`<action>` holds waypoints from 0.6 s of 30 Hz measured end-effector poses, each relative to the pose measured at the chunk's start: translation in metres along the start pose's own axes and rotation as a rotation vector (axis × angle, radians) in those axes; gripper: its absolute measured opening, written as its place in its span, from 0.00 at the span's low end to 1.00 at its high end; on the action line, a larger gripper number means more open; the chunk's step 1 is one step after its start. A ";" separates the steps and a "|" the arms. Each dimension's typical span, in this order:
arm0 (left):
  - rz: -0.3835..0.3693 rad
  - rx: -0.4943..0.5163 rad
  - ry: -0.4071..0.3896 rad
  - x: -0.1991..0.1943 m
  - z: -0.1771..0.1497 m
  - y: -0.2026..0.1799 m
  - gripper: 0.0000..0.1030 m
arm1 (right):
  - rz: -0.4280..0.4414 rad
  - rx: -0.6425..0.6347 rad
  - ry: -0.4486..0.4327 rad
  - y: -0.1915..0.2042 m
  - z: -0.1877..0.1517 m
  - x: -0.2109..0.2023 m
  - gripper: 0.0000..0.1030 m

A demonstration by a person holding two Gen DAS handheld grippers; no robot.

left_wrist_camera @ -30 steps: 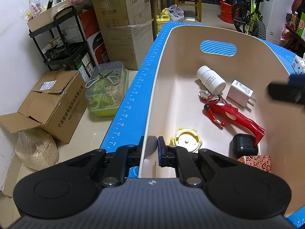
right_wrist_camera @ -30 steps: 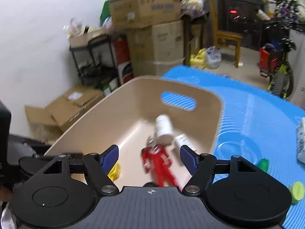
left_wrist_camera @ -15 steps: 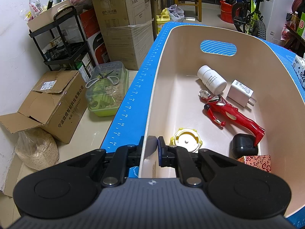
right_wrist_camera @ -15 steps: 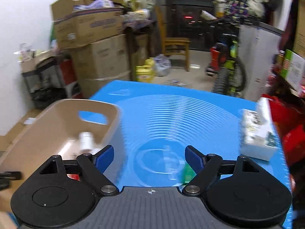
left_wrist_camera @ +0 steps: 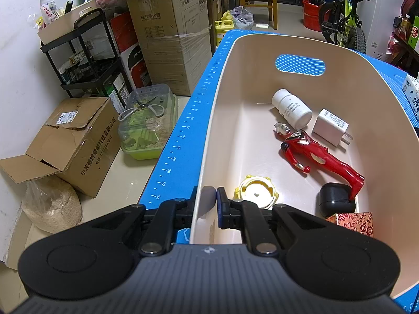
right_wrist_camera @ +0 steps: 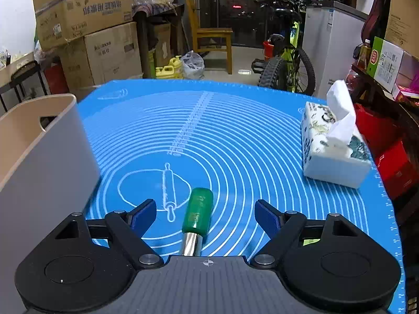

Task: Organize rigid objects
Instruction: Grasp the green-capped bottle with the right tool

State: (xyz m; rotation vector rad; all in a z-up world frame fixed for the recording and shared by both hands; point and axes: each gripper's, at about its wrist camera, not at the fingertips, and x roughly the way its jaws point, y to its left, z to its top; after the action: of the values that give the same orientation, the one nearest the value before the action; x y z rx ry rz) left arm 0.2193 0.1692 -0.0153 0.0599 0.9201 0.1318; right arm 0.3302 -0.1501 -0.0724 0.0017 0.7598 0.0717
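Left wrist view: the left gripper (left_wrist_camera: 209,204) pinches the near rim of the beige bin (left_wrist_camera: 262,52); its body hides the bin's near end and cuts off a patterned red box (left_wrist_camera: 353,222). Nothing here has changed. Cardboard boxes (left_wrist_camera: 170,26) crowd the floor beside the blue mat (left_wrist_camera: 183,136).

Right wrist view: the right gripper (right_wrist_camera: 205,213) has swung from above the bin to the mat, fingers spread wider, straddling without touching a green-handled tool (right_wrist_camera: 197,213) whose metal end is hidden.

Cluttered rm: stacked cardboard boxes (left_wrist_camera: 167,26), wooden chair (right_wrist_camera: 212,39), bike (right_wrist_camera: 288,55).
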 end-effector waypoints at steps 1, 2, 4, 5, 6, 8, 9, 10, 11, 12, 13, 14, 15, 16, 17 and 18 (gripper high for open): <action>0.000 0.001 0.000 0.000 0.000 0.000 0.14 | 0.001 0.000 0.001 0.001 -0.001 0.004 0.82; 0.001 0.001 0.000 -0.001 0.000 0.001 0.14 | 0.001 0.001 0.003 0.001 -0.001 0.007 0.82; 0.000 0.000 0.000 0.000 0.000 0.001 0.14 | -0.010 0.002 0.007 0.002 -0.002 0.015 0.81; 0.000 0.000 0.000 -0.001 0.000 0.001 0.14 | -0.015 0.006 0.007 0.002 -0.003 0.019 0.79; 0.000 0.001 0.000 -0.001 0.000 0.001 0.14 | -0.020 0.011 0.011 0.002 -0.003 0.024 0.76; 0.000 0.001 0.000 0.000 0.000 0.001 0.14 | -0.036 0.023 0.025 0.001 -0.004 0.032 0.68; -0.001 0.000 0.001 0.000 0.000 0.001 0.14 | -0.046 0.027 0.025 0.001 -0.004 0.034 0.63; -0.002 -0.001 0.001 0.000 0.000 0.002 0.14 | -0.047 0.022 0.014 0.003 -0.005 0.034 0.61; -0.003 -0.002 0.001 0.000 0.000 0.002 0.14 | -0.045 0.017 0.019 0.004 -0.005 0.035 0.53; -0.003 -0.002 0.002 -0.001 0.000 0.003 0.14 | -0.045 0.009 0.017 0.006 -0.004 0.035 0.44; -0.002 -0.001 0.001 -0.001 0.000 0.003 0.14 | -0.036 0.001 0.016 0.008 -0.005 0.034 0.40; -0.003 -0.001 0.001 -0.001 0.000 0.003 0.14 | -0.027 -0.009 0.014 0.011 -0.005 0.033 0.33; -0.003 -0.002 0.001 -0.001 0.000 0.003 0.14 | -0.038 -0.024 0.015 0.013 -0.006 0.032 0.33; -0.003 -0.002 0.001 -0.001 0.000 0.003 0.14 | -0.048 -0.042 0.011 0.016 -0.007 0.031 0.33; -0.004 -0.002 0.001 -0.001 0.000 0.004 0.14 | -0.051 -0.051 0.009 0.018 -0.008 0.030 0.33; -0.004 -0.002 0.001 -0.001 0.000 0.004 0.14 | -0.054 -0.056 0.008 0.018 -0.008 0.029 0.33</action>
State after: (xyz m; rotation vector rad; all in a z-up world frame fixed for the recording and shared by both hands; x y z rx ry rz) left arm 0.2186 0.1729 -0.0140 0.0559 0.9214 0.1293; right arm 0.3444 -0.1302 -0.0978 -0.0719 0.7656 0.0416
